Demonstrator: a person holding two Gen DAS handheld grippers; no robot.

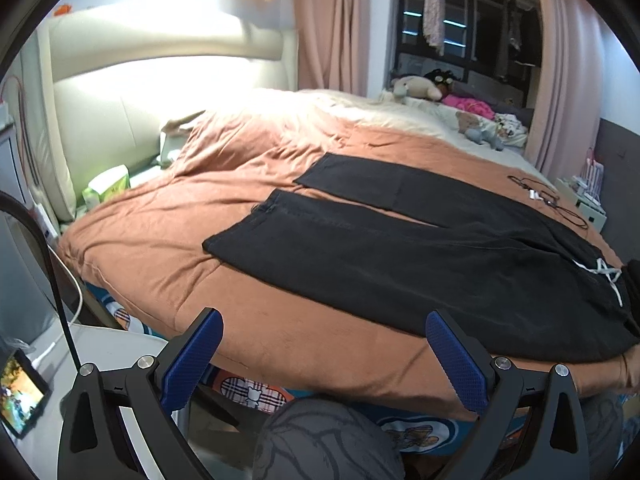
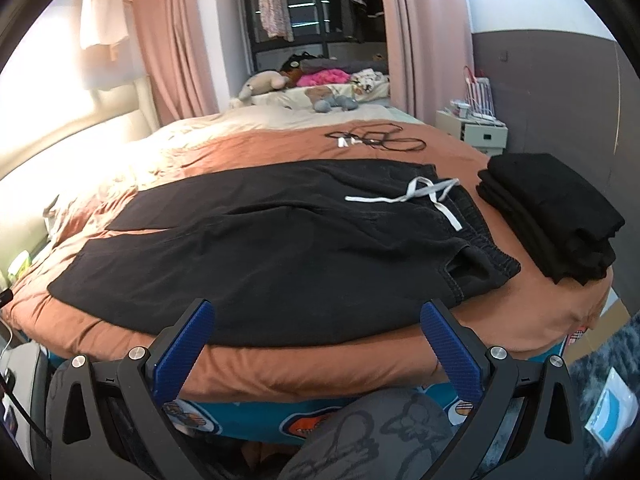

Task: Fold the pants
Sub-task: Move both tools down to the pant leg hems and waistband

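Black pants [image 1: 400,248] lie spread flat on the brown bed cover [image 1: 160,240], legs pointing left and waistband to the right. In the right wrist view the same pants [image 2: 280,240] show a white drawstring [image 2: 424,196] at the waistband. My left gripper [image 1: 324,328] hovers open at the near bed edge, below the near leg, holding nothing. My right gripper [image 2: 318,316] is open too, just in front of the pants' near edge below the hip. Neither touches the fabric.
A stack of folded black clothes [image 2: 552,216] sits right of the waistband. Black cables [image 2: 372,140] lie farther back on the cover. Soft toys [image 2: 332,100] sit at the far end. A small white cabinet [image 2: 472,132] stands right; a lit screen [image 1: 20,396] is at the left. A person's knee [image 1: 324,436] is below.
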